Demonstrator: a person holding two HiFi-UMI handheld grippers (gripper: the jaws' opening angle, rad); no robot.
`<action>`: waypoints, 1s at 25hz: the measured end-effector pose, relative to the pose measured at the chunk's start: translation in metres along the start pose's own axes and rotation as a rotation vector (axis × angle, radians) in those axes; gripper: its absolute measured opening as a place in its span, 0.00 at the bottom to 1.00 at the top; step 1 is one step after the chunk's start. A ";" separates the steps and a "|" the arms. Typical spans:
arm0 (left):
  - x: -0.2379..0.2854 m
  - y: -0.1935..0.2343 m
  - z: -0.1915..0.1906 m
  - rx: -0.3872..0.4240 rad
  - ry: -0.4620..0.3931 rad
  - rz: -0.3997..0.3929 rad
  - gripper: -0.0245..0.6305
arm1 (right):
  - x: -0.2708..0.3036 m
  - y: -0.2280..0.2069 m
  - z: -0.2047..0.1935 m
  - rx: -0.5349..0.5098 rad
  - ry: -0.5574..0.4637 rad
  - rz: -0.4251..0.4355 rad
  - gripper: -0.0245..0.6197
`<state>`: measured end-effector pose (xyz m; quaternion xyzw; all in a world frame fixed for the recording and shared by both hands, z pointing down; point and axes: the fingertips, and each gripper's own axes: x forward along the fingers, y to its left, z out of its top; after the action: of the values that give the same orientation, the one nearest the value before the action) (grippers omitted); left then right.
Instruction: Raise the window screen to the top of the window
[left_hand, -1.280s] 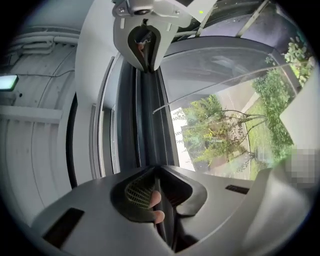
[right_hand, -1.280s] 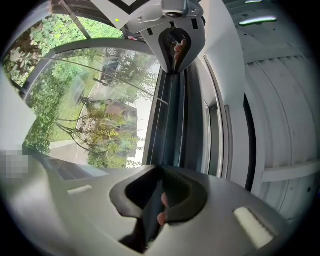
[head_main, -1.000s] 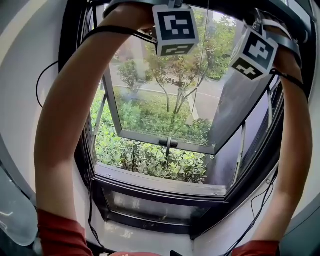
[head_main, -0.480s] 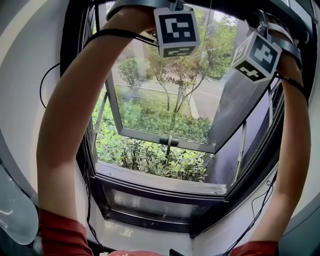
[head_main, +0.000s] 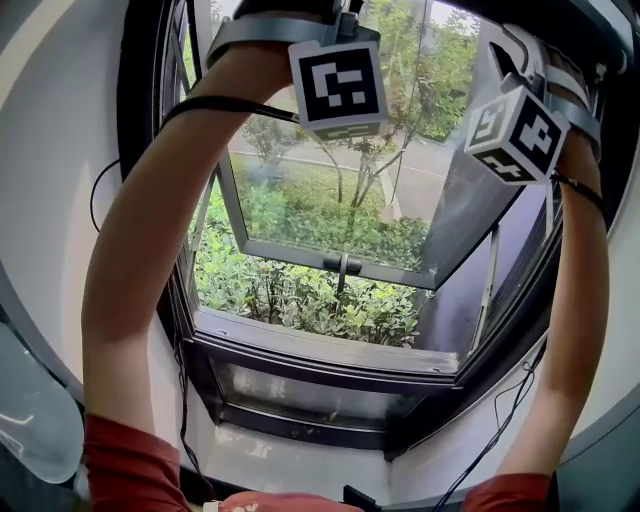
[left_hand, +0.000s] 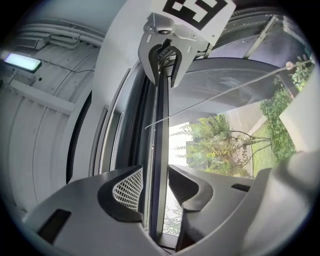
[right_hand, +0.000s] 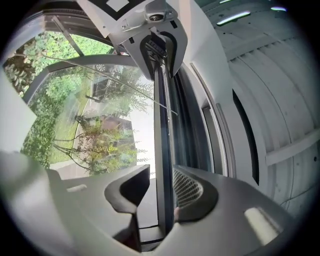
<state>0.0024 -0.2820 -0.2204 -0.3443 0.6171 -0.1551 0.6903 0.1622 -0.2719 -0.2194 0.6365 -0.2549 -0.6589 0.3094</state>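
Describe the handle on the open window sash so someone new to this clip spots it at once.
Start at the big glass sash swung outward over the shrubs, and follow it down to its pale bottom rail. The handle sits at the middle of that rail, a small dark lever reaching below it, the only dark fitting on the light frame.

I am looking down on the white sill (head_main: 290, 462) at 6 o'clock, with the dark window frame (head_main: 320, 395) standing along its far edge. One thin black cable (head_main: 181, 400) is hanging toward it at 8 o'clock and another cable (head_main: 497, 425) at 4 o'clock; I cannot tell whether they are touching it. A small dark object (head_main: 358, 496) is showing at the near edge.
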 end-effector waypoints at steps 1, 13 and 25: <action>-0.004 -0.004 0.002 -0.024 -0.014 -0.013 0.25 | -0.003 0.004 0.000 0.013 -0.006 0.001 0.25; -0.050 -0.030 -0.006 -0.253 -0.040 -0.044 0.25 | -0.049 0.039 -0.018 0.184 -0.026 0.008 0.25; -0.116 -0.084 -0.027 -0.561 -0.029 -0.114 0.25 | -0.110 0.083 -0.018 0.346 -0.066 0.018 0.25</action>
<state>-0.0282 -0.2760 -0.0775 -0.5583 0.6057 -0.0120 0.5668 0.1864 -0.2463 -0.0850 0.6558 -0.3801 -0.6231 0.1927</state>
